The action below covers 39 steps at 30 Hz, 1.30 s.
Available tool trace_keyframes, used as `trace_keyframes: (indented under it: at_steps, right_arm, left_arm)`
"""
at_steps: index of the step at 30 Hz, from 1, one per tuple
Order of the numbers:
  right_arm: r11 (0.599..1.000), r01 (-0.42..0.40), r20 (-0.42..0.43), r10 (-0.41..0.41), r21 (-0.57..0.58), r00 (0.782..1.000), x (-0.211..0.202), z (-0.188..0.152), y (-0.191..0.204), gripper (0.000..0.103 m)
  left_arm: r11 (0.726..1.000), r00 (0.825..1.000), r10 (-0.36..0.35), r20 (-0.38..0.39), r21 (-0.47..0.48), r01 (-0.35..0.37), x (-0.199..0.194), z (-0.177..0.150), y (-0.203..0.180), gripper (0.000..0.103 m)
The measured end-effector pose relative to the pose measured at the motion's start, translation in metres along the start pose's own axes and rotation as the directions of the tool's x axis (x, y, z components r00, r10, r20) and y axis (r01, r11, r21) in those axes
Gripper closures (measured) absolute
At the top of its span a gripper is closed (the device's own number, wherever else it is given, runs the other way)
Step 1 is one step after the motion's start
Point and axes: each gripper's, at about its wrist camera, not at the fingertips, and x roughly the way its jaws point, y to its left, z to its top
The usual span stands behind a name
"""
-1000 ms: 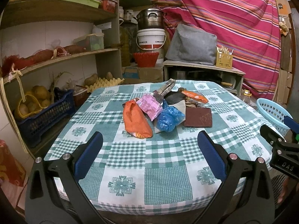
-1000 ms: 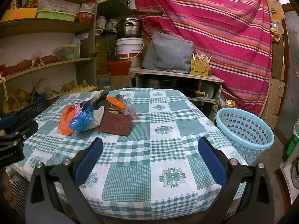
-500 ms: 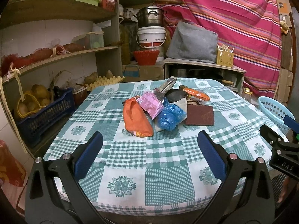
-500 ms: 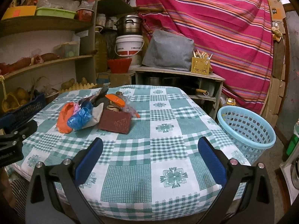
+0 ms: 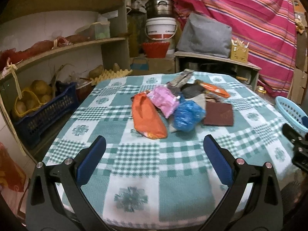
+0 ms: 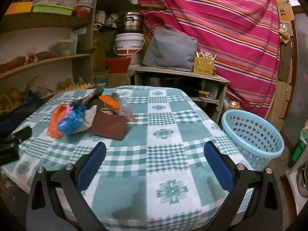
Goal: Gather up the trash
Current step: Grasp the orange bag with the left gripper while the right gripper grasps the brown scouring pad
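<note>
Both grippers: the left gripper point(image 5: 154, 150) and the right gripper point(image 6: 155, 154) hung over the near edge of the counter point(image 5: 134, 165), side by side, each facing the pile; this looked like a starting stance, before any piece had been chosen.
Jaws: both pairs stood wide apart with nothing between them, probably because soft, bulky wrappers need a broad opening.
Near cloth: the checked cover in front of both grippers was bare, so either one had a free run toward the rubbish.
Rubbish pile: it lay heaped together past the middle of the counter, towards the left side as the right camera saw it.
Orange bag point(image 5: 147, 118): it lay nearest the left gripper, lengthwise towards it, and seemed the easiest first pick for that side.
Blue bag point(image 5: 187, 117): crumpled and puffy, it touched the orange bag's neighbour, the pink packet point(image 5: 163, 101), which rested partly on top.
Brown pad point(image 6: 109, 126): flat on the cloth at the pile's right edge, closest to the right gripper; being so flat, it would likely need an edge-on pinch.
Far wrappers: an orange wrapper point(image 5: 214, 89) and some dark packets lay behind, too tangled to tell apart.
Basket point(image 6: 252, 134): light blue, it stood on the floor just beside the counter's right edge, well apart from the pile, presumably set there to receive each piece; it favoured the right gripper.
</note>
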Motion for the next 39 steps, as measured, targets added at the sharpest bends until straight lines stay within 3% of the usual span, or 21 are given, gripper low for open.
trace_keyframes:
  at_steps: [4, 13, 22, 24, 28, 31, 34, 36, 39]
  right_arm:
    - [0.999, 0.039, -0.023, -0.039, 0.010, 0.999, 0.012, 0.001, -0.007, 0.004]
    - [0.999, -0.030, -0.079, 0.033, 0.043, 0.996, 0.046, 0.005, -0.014, 0.004]
    - [0.995, -0.066, -0.123, 0.075, 0.077, 0.990, 0.074, 0.009, -0.015, 0.004]
    - [0.995, -0.058, -0.131, 0.068, 0.080, 0.989, 0.078, 0.010, -0.015, 0.004]
    - [1.000, -0.005, -0.144, 0.005, 0.001, 0.989, 0.088, 0.014, -0.008, 0.004]
    - [0.999, 0.028, -0.153, -0.032, -0.028, 0.988, 0.095, 0.018, -0.006, 0.004]
    - [1.000, 0.018, -0.173, -0.019, -0.009, 0.985, 0.102, 0.019, -0.008, 0.004]
    - [1.000, 0.018, -0.177, -0.018, -0.002, 0.984, 0.104, 0.019, -0.008, 0.004]
    - [1.000, 0.019, -0.182, -0.020, -0.010, 0.983, 0.107, 0.020, -0.003, 0.004]
  left_arm:
    - [0.999, 0.999, 0.004, -0.051, -0.033, -0.006, 0.025, 0.011, 0.015, 0.005]
    - [0.999, 0.995, 0.039, -0.091, -0.022, -0.041, 0.071, 0.040, 0.033, 0.005]
    - [1.000, 0.986, -0.013, -0.165, -0.018, 0.010, 0.130, 0.061, 0.047, 0.009]
    - [0.999, 0.981, -0.037, -0.189, -0.021, 0.034, 0.142, 0.062, 0.047, 0.018]
    - [0.998, 0.972, -0.068, -0.225, -0.013, 0.066, 0.164, 0.062, 0.046, 0.025]
    - [0.995, 0.965, -0.097, -0.243, -0.011, 0.097, 0.172, 0.061, 0.043, 0.040]
    - [0.994, 0.963, -0.106, -0.248, -0.004, 0.108, 0.175, 0.060, 0.042, 0.056]
    - [0.992, 0.959, -0.123, -0.256, -0.005, 0.126, 0.175, 0.058, 0.041, 0.074]
    - [0.989, 0.951, -0.144, -0.273, -0.008, 0.147, 0.175, 0.054, 0.040, 0.091]
